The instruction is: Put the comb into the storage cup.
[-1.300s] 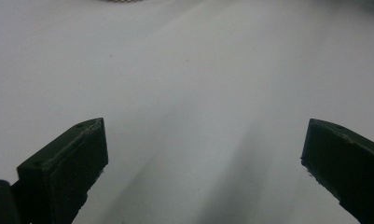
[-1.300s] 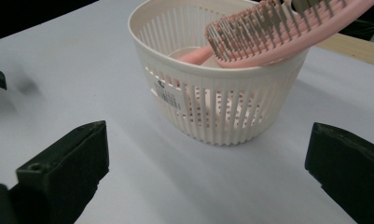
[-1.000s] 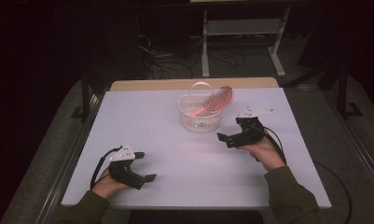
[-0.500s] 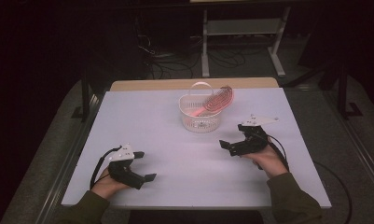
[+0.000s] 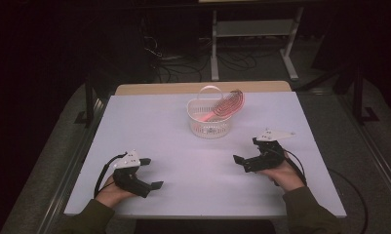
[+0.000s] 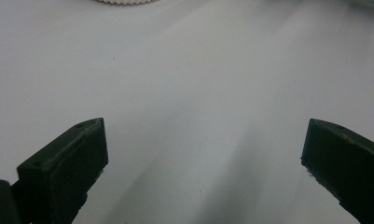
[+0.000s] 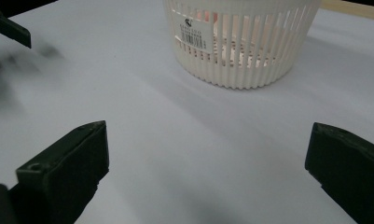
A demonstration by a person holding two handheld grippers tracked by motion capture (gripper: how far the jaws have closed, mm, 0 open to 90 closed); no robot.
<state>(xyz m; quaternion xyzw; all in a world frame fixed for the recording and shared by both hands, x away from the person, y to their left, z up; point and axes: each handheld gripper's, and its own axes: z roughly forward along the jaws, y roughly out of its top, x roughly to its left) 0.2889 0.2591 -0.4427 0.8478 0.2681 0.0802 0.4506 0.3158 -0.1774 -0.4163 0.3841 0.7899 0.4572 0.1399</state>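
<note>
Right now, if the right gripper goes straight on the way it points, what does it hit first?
Probably the white slatted basket: it sits ahead of the open right gripper, slightly right of centre, with bare white table between. From above the aim looks more leftward, so it might pass just in front.

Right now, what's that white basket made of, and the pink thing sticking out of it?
The basket looks like moulded plastic, off-white and matte: thin, even slats with gaps, plus a barcode sticker. The pink thing is probably plastic too, with curved ribs, though it's too small to be sure.
</note>
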